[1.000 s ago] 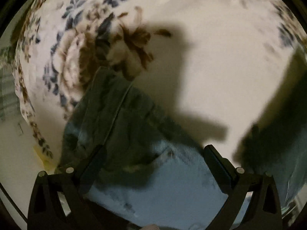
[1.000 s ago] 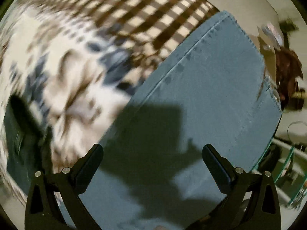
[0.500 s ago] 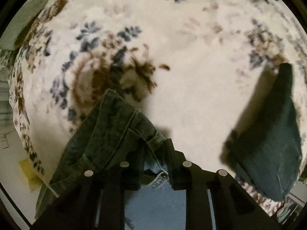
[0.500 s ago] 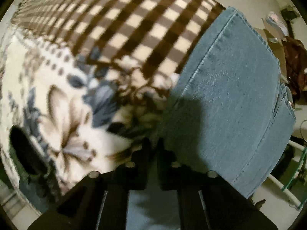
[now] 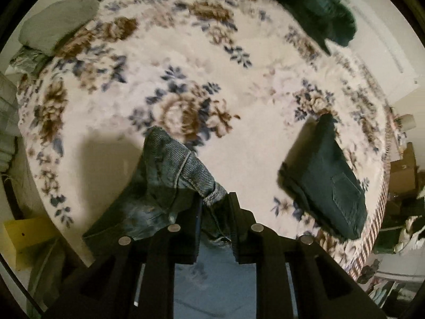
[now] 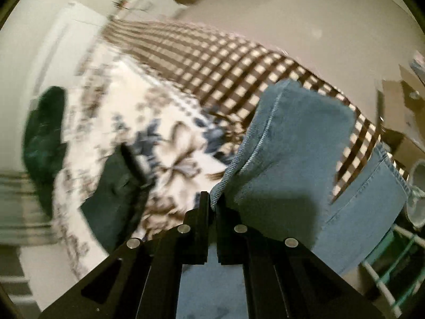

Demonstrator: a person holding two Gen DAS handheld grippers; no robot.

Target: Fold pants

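One pair of blue jeans (image 5: pixel 170 175) is the thing being handled, and both grippers have it; the left gripper (image 5: pixel 213 207) is closed down on a bunched fold of denim near a stitched hem, its two fingers drawn in with only the cloth between them; the cloth rises from the pinch in a crumpled peak and trails down to the left, over the edge of the bed; more pale denim shows below, between the gripper's two arms.

The right gripper (image 6: pixel 212 204) is pinched nearly together on an edge of the jeans (image 6: pixel 287 154); from that grip the blue cloth lifts up and to the right as a broad folded flap, with one seam line running along its left edge; a second stretch of the same jeans hangs lower right, past the bed's edge, showing a stitched hem.

The bed carries one floral blanket (image 5: pixel 212 85), cream with brown and blue flowers; in the right view a brown-and-cream check cover (image 6: pixel 212 61) lies beyond it.

Two dark green garments lie apart from the jeans in the left view: one folded pair (image 5: pixel 326 178) to the right, with a pocket visible, and one loose heap (image 5: pixel 318 5) at the far edge; one grey pillow (image 5: pixel 58 24) sits at the far left corner.

The right view is blurred, so its finer detail cannot be told.
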